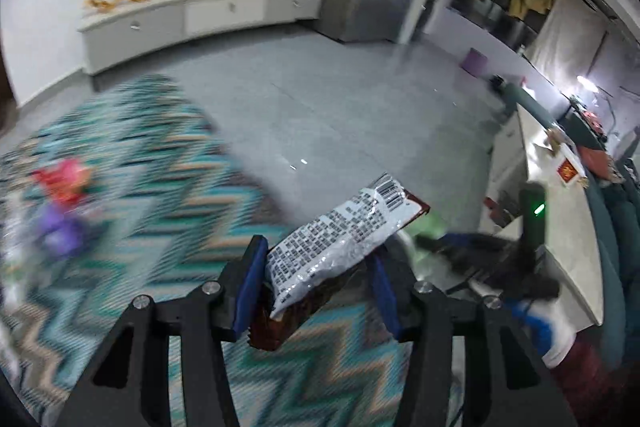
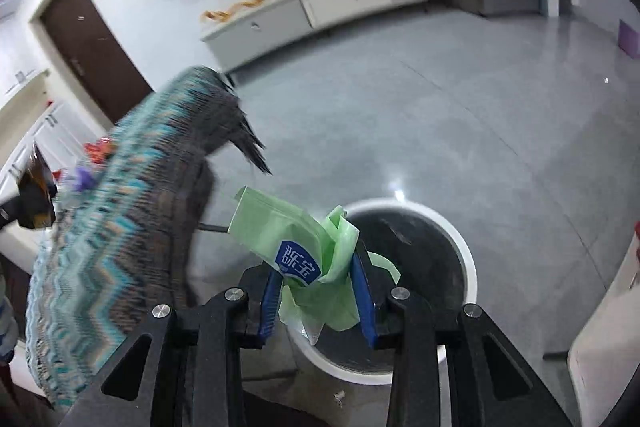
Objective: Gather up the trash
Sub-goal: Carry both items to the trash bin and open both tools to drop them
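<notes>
My left gripper [image 1: 316,259] is shut on a silver and brown snack wrapper [image 1: 340,239] and holds it above the zigzag-patterned cloth [image 1: 160,187]. My right gripper [image 2: 316,267] is shut on a green plastic wrapper with a blue label [image 2: 304,247] and holds it over the near rim of a round white trash bin [image 2: 468,259] with a dark inside. The right gripper with its green wrapper shows blurred in the left wrist view [image 1: 432,231]. The left gripper with its wrapper shows at the left edge of the right wrist view [image 2: 34,195].
The patterned cloth covers a table [image 2: 112,227] left of the bin. Red and purple wrappers [image 1: 64,203] lie on it, blurred. A white counter [image 1: 560,227] stands on the right. A long white cabinet [image 2: 328,3] runs along the far wall across grey floor.
</notes>
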Motion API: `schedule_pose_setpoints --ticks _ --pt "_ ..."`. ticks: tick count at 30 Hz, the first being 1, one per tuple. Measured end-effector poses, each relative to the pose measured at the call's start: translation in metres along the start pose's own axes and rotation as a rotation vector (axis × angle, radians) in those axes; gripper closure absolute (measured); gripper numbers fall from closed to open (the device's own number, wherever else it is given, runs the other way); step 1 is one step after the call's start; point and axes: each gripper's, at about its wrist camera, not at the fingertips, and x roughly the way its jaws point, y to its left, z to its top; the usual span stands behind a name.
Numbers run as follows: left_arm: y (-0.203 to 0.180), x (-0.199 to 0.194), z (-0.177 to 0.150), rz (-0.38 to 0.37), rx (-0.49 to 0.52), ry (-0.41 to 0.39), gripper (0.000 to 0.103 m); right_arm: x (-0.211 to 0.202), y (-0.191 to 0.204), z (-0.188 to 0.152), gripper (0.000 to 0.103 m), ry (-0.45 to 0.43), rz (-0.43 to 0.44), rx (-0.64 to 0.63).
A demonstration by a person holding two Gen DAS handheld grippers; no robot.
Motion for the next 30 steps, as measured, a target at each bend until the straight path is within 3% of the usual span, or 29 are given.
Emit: schedule_pose_setpoints --ticks 5,10,14,20,23,30 --pt "-0.044 0.056 0.026 -0.055 0.024 0.033 0.035 0.019 -0.028 -0.004 0.067 0.038 -0.042 0.046" --pt "-0.059 0.068 0.033 -0.096 0.019 0.024 0.035 0.016 -0.053 -0.012 0.058 0.038 -0.11 0.085" --pt "-0.059 0.051 0.024 -0.111 0.018 -0.032 0.035 0.005 -0.062 -0.017 0.055 0.034 -0.146 0.103" --pt "-0.045 0.011 0.008 -0.05 0.043 -0.071 0.034 -0.032 -0.048 -0.015 0.047 -0.045 -0.149 0.106" --pt "-0.031 -0.011 -0.002 0.01 0.044 -0.102 0.027 -0.057 -0.031 -0.008 0.041 -0.108 -0.128 0.095" --pt "0.021 -0.061 -0.04 0.167 -0.009 -0.149 0.027 -0.116 0.044 0.016 0.012 -0.277 -0.047 -0.022"
